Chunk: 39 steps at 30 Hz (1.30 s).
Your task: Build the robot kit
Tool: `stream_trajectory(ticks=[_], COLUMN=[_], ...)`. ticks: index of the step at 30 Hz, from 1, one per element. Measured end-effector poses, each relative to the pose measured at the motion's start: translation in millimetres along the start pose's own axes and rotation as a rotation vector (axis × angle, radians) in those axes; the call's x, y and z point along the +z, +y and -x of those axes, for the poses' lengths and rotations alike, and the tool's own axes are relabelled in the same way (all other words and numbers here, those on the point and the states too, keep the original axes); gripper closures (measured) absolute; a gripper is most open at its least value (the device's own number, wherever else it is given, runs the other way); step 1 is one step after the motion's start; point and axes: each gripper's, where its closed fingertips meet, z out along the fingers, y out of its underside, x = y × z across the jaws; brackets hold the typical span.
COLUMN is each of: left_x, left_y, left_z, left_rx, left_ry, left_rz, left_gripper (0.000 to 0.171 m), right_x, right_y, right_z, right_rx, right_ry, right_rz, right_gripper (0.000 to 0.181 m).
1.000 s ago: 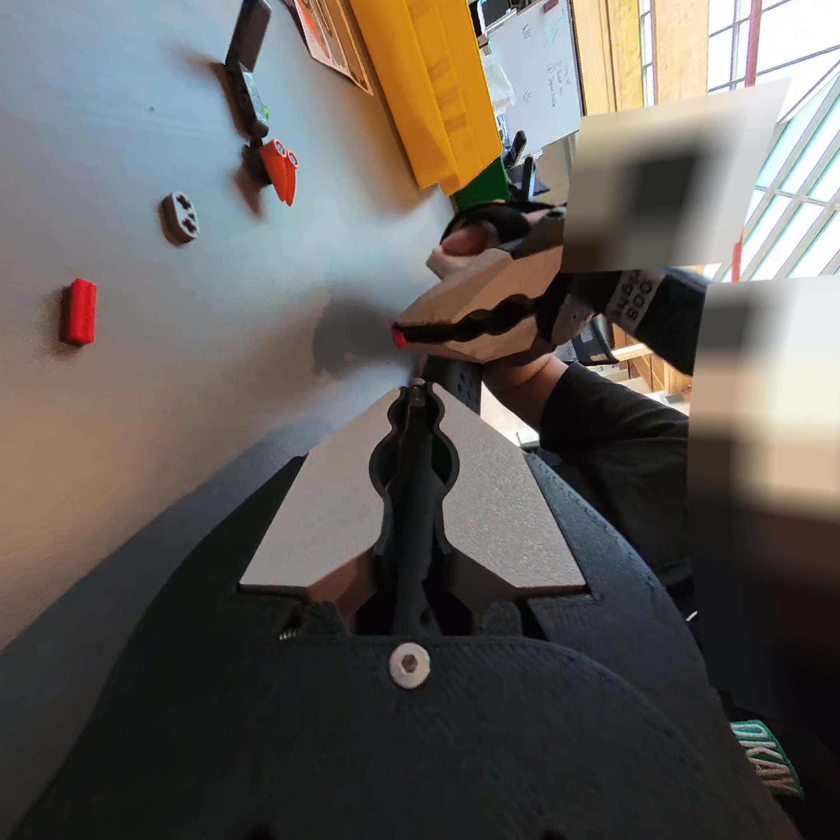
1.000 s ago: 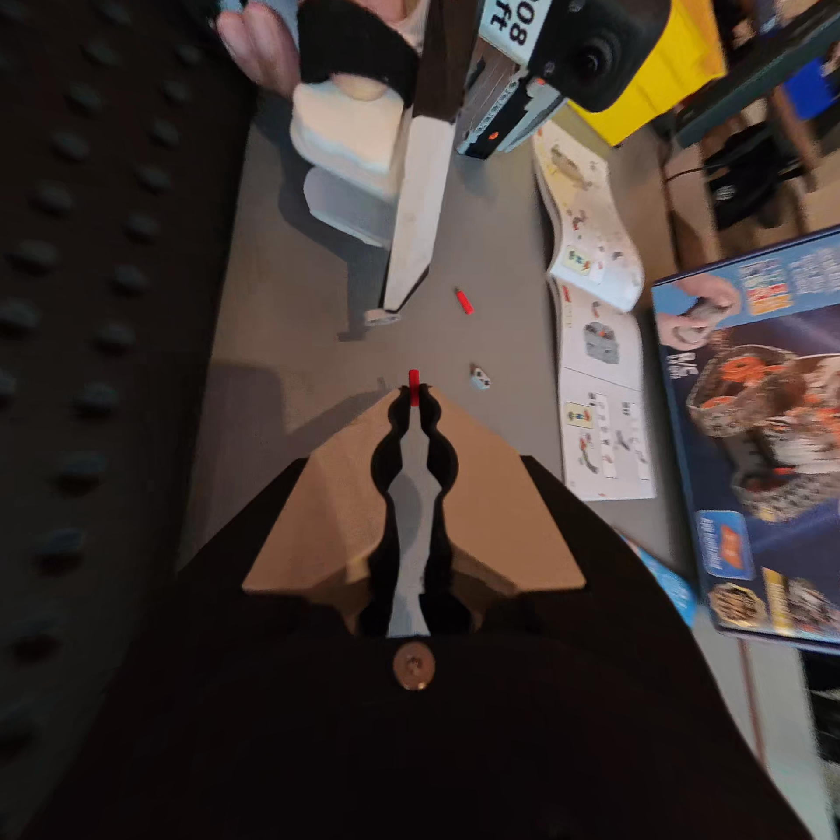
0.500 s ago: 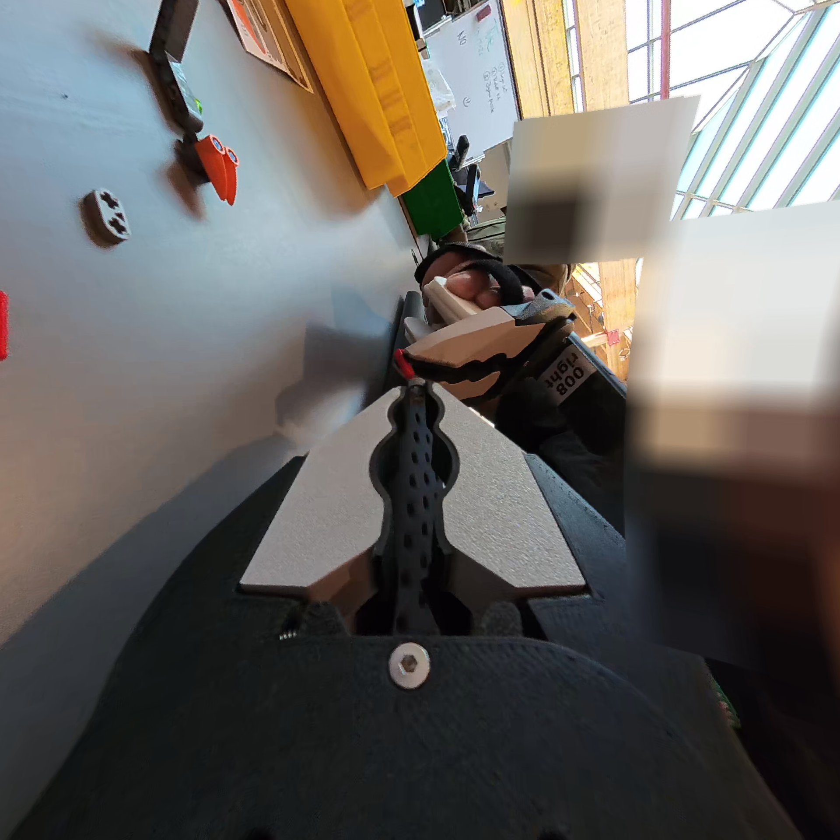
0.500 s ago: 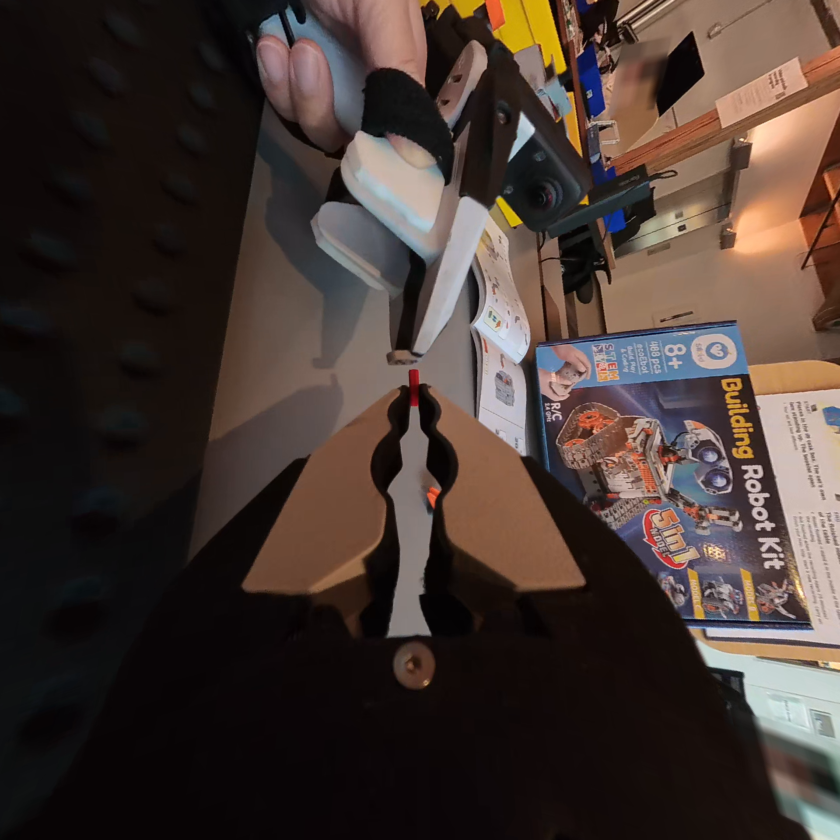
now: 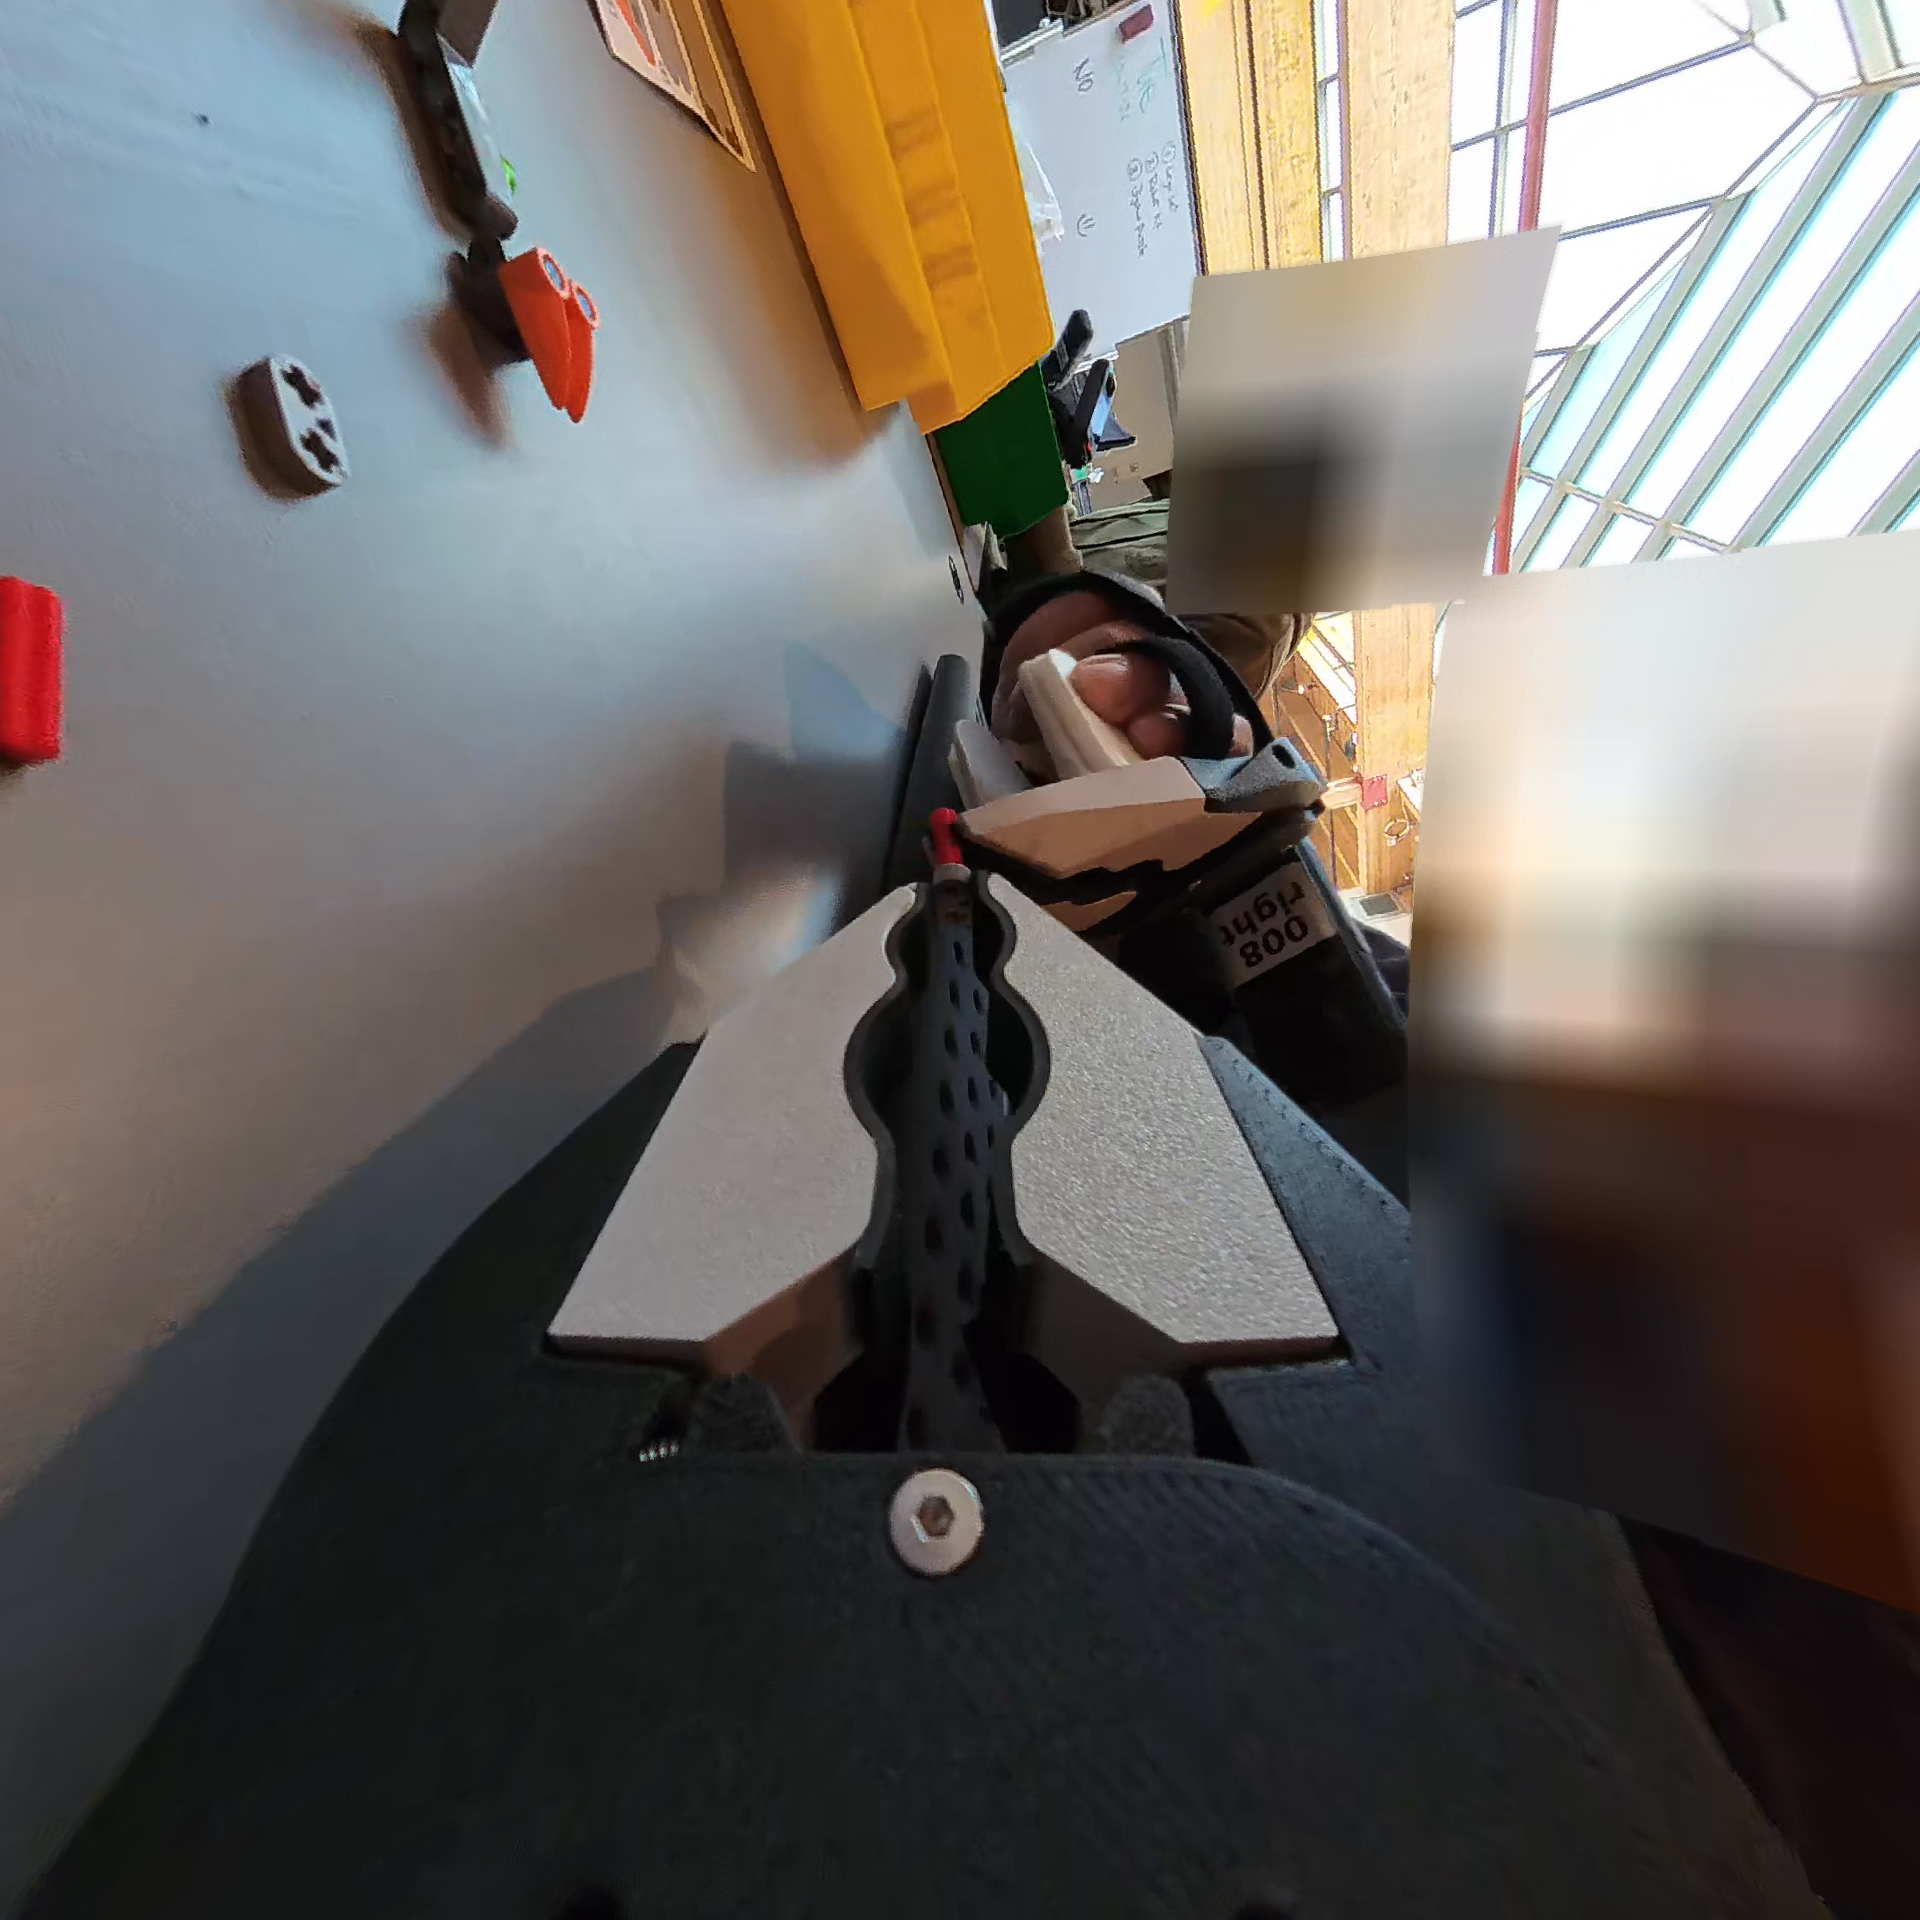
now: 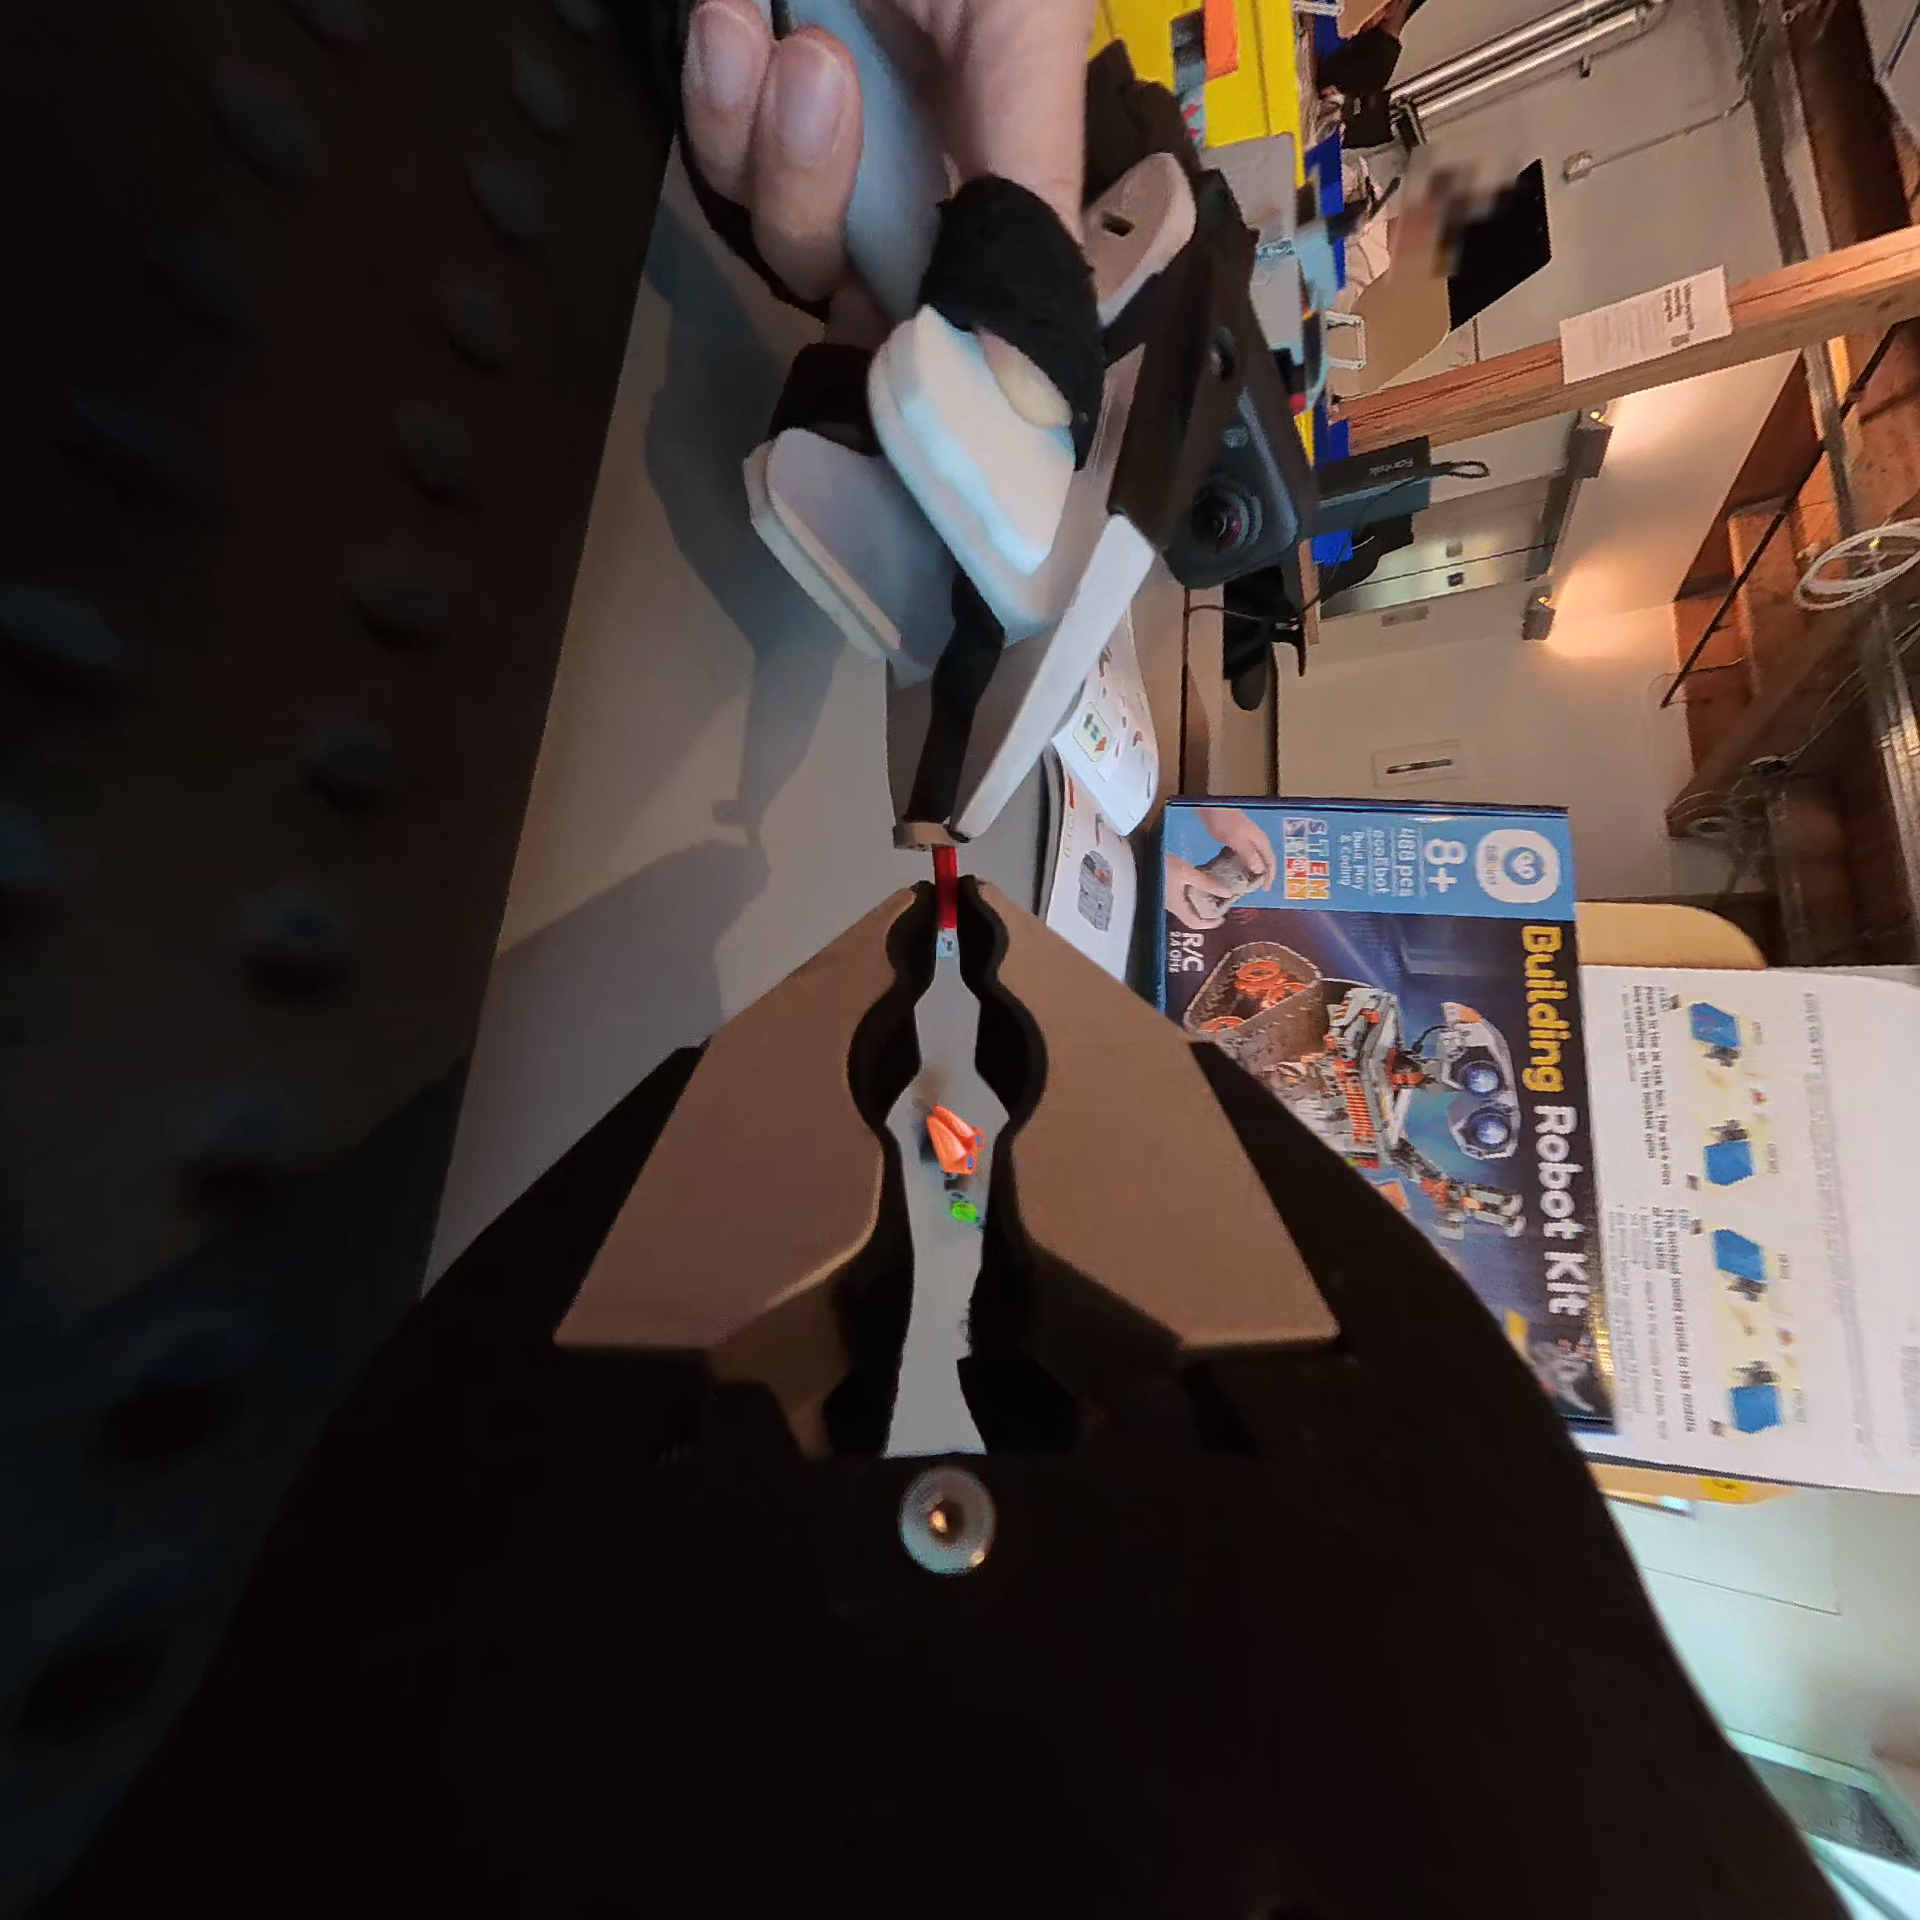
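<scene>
My left gripper [image 5: 951, 885] is shut on a small grey connector piece [image 5: 954, 896] at its fingertips. My right gripper [image 6: 945, 896] is shut on a thin red pin [image 6: 947, 891] that sticks out past its tips. The two grippers face each other tip to tip above the grey table [image 5: 468, 727]. The red pin's end meets the grey piece [image 6: 923, 834] held by the left gripper [image 6: 940, 816]. In the left wrist view, the right gripper [image 5: 961, 836] and its red pin [image 5: 942, 829] sit just beyond my fingertips. A person's hands hold both grippers.
On the table lie a red piece [image 5: 26, 670], a grey piece with cross holes [image 5: 291, 426] and orange pieces on a black beam [image 5: 551, 322]. Yellow [image 5: 914, 208] and green [image 5: 1003, 447] bins stand behind. A kit box [image 6: 1382, 1091], booklet [image 6: 1101, 748] and black studded mat [image 6: 260, 623] are near. My left and right fingertips are right by each other.
The two grippers have closed the gap between them. The red pin, apart from the grey piece before, now touches it. Both views have tilted up from the table.
</scene>
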Motion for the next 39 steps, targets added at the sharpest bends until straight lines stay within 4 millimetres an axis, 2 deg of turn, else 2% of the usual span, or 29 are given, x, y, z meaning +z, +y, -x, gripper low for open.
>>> stream_trajectory(ticks=[4, 16, 26, 39], left_x=[0.2, -3.4, -2.3, -4.2], left_y=[-0.6, -6.6, -3.0, -5.9], left_z=[6.3, 11.6, 6.8, 13.0], left_rx=[-0.045, -0.031, -0.035, -0.049], left_ry=[-0.017, -0.063, -0.022, -0.054], left_rz=[0.001, -0.044, -0.015, -0.041], left_gripper=[0.167, 0.167, 0.167, 0.167], right_x=[2.9, 8.5, 7.1, 12.7], right_y=[1.8, 4.4, 3.7, 9.1], right_z=[3.9, 2.6, 3.5, 6.7], right_rx=[-0.076, 0.180, 0.242, 0.328], right_ry=[0.025, -0.011, -0.044, -0.064], right_rz=[0.032, 0.034, -0.039, -0.012], right_gripper=[0.178, 0.179, 0.179, 0.179])
